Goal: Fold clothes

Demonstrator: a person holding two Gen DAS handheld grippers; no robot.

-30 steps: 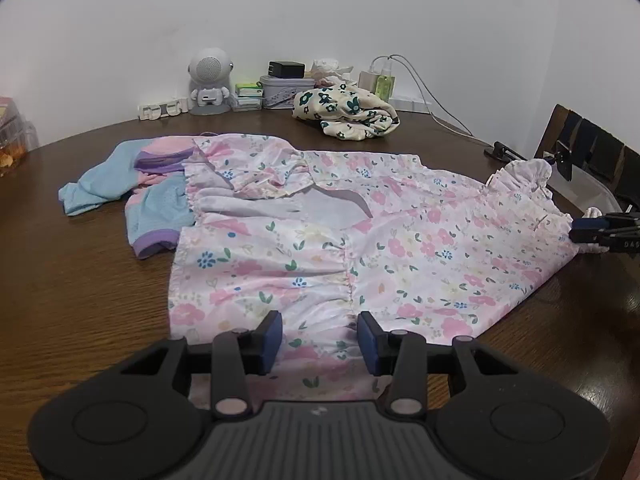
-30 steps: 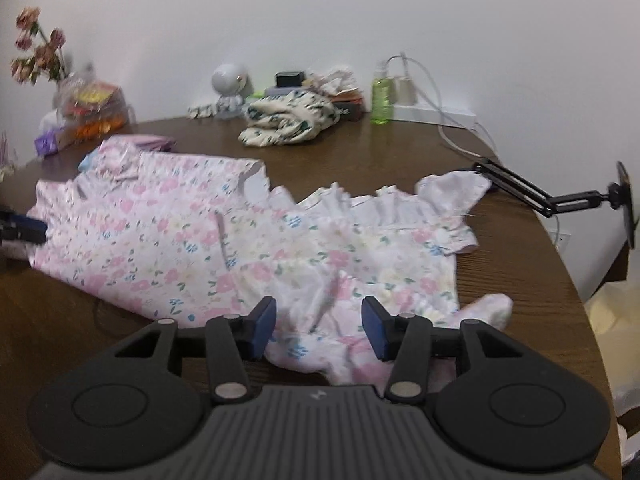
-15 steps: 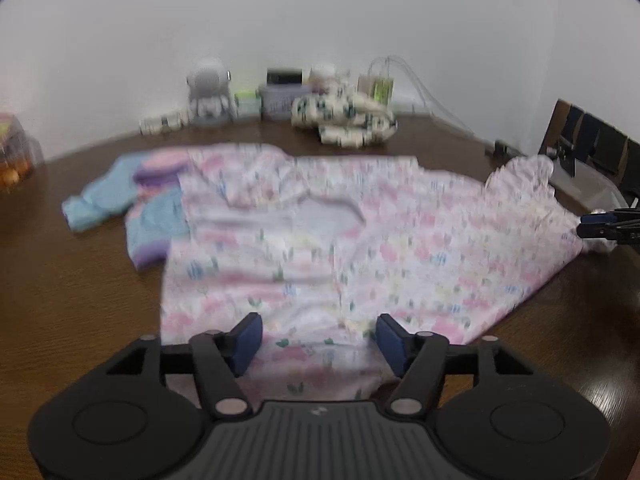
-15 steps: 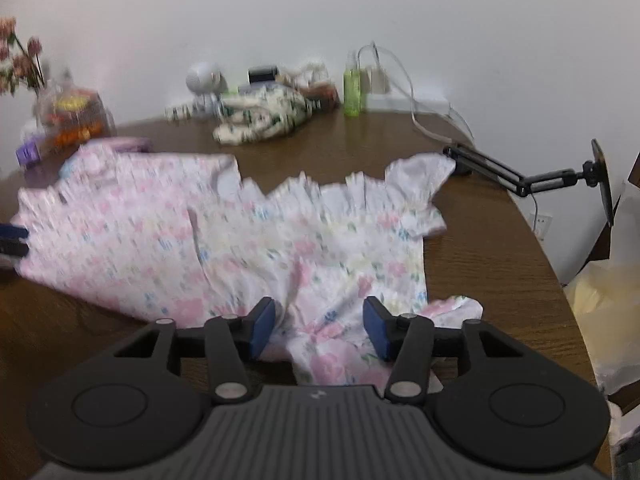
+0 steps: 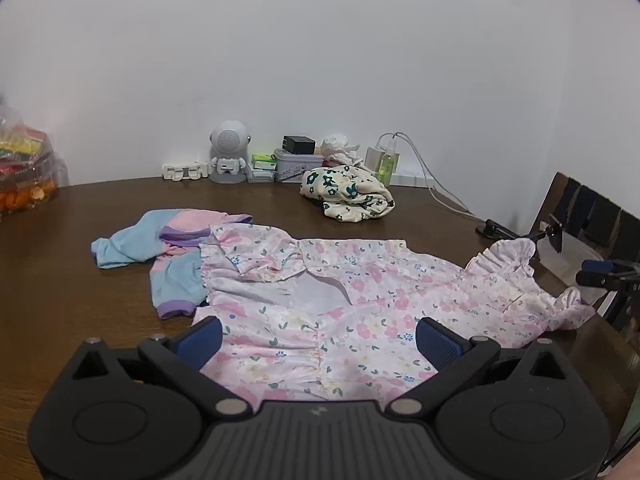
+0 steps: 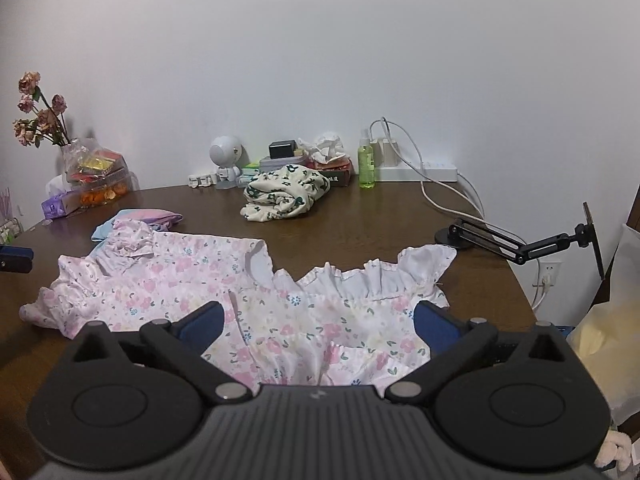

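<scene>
The left tongs (image 5: 318, 340) hang above the near hem of the pink floral dress (image 5: 360, 312), their jaws opening wide with cloth below but nothing pressed between the blue pads; the right tongs (image 6: 318, 326) hang over the ruffled end of the same dress (image 6: 280, 320), jaws likewise opening and gripping nothing; the dress lies spread across the brown desk (image 5: 60, 300), pale pink with small flowers, one half folded over itself, its frilled sleeves rumpled; just beside it, touching its far left edge, lies a blue, pink and purple garment (image 5: 168, 256); farther back sits a bundled cream cloth with dark flowers (image 5: 348, 196); along the wall stand a small white robot figure (image 5: 229, 156), a green bottle (image 6: 366, 164) and a black clamp arm (image 6: 500, 240) at the desk's right.
</scene>
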